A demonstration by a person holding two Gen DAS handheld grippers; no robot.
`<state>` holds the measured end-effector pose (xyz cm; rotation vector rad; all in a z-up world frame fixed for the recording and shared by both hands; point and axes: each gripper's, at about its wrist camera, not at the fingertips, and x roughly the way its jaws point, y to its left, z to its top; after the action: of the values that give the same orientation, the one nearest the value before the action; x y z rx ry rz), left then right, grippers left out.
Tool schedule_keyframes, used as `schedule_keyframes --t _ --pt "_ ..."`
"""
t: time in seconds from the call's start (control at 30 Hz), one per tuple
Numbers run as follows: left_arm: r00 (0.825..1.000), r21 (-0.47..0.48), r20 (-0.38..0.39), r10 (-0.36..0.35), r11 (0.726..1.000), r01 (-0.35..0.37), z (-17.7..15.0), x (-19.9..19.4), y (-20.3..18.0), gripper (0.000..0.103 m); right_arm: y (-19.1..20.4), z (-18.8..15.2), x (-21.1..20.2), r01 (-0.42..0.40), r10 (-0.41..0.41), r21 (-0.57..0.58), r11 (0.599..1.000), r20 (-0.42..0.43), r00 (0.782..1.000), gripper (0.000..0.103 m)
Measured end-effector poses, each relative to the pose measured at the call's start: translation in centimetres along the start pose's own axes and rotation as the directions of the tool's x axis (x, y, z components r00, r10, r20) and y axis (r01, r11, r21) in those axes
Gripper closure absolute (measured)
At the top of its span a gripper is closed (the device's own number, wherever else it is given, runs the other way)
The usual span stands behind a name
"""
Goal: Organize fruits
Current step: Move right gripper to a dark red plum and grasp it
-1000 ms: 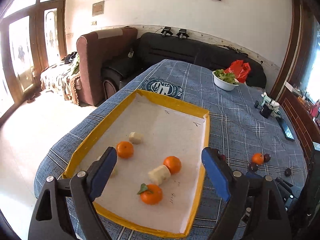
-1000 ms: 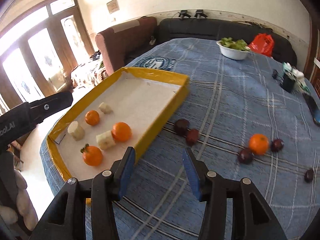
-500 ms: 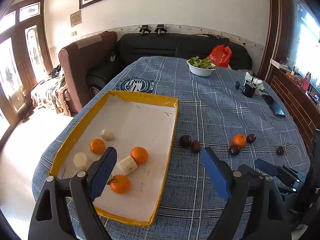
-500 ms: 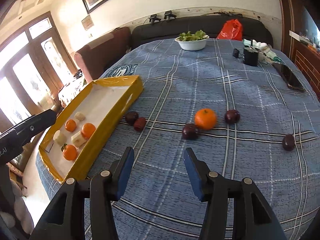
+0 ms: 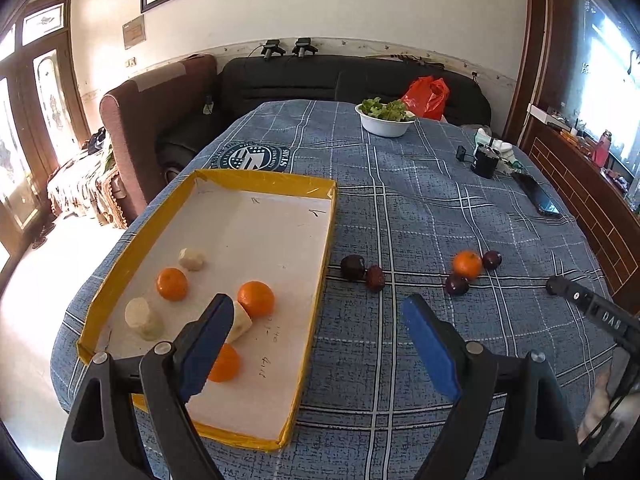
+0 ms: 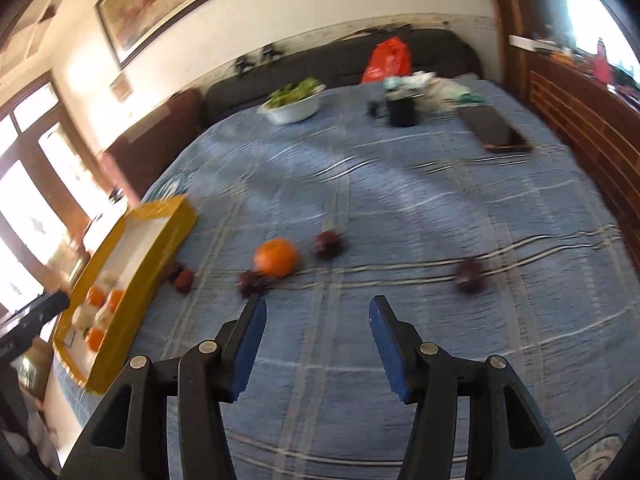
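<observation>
A yellow-rimmed tray (image 5: 192,184) on the blue plaid cloth holds three oranges, such as one in its middle (image 5: 256,298), and three pale fruit pieces, such as one near its left rim (image 5: 142,316). On the cloth to its right lie a loose orange (image 5: 467,264) and several dark plums, the nearest to the tray (image 5: 353,267). My left gripper (image 5: 318,316) is open and empty, above the tray's right rim. My right gripper (image 6: 316,312) is open and empty, just short of the loose orange (image 6: 277,257) and plums (image 6: 329,243). One plum (image 6: 469,274) lies apart at the right. The tray (image 6: 132,296) is at the left.
A white bowl of greens (image 5: 385,120) stands at the far end of the table. A black cup (image 5: 485,162) and a phone (image 5: 538,198) lie at the right. A sofa, an armchair and a red bag (image 5: 426,96) are behind the table. A wooden cabinet (image 5: 580,184) is at the right.
Both grippers have swung right, away from the tray and toward the loose fruit on the cloth. The right wrist view is now blurred by motion. Both stay open and empty.
</observation>
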<state>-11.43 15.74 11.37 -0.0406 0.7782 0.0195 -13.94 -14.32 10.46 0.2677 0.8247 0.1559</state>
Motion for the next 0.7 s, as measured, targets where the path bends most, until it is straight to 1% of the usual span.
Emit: schedule_keyframes --t 0.1,0.2,0.27,0.33,0.43,0.6,0.7 --pt "0.998 -0.007 -0.014 -0.055 0.998 0.055 -0.2 0.7 -0.4 0.017 -4.9 1.2 -1.4 0.052 -0.057 0.118 0.992 0.032 0.998 0.045" --pt "0.994 0.005 -0.039 -0.106 0.994 0.106 -0.5 1.8 -1.7 0.017 -8.7 2.1 -1.6 0.055 -0.063 0.22 0.974 0.031 0.998 0.045" --pt "0.989 0.026 -0.062 -0.138 0.99 0.14 -0.7 2.5 -2.8 0.017 -10.1 2.4 -1.0 0.053 -0.06 0.255 0.965 0.022 0.998 0.045" --pt "0.984 0.045 -0.079 -0.157 0.986 0.161 -1.1 3.2 -3.8 0.017 -10.8 2.7 0.1 0.052 -0.055 0.267 0.962 0.004 0.999 0.045" --pt "0.978 0.073 -0.108 -0.179 0.98 0.188 -1.5 4.3 -5.1 0.017 -10.7 2.5 1.9 0.044 -0.039 0.259 0.965 -0.025 0.999 0.045" --pt "0.958 0.084 -0.161 -0.237 0.964 0.252 -1.6 6.5 -6.9 0.017 -10.1 2.2 4.3 0.057 -0.045 0.241 0.969 -0.053 0.998 0.045" --pt "0.956 0.105 -0.167 -0.24 0.96 0.259 -1.2 7.9 -8.0 0.017 -9.9 2.1 5.1 0.061 -0.05 0.23 0.971 -0.055 0.997 0.045"
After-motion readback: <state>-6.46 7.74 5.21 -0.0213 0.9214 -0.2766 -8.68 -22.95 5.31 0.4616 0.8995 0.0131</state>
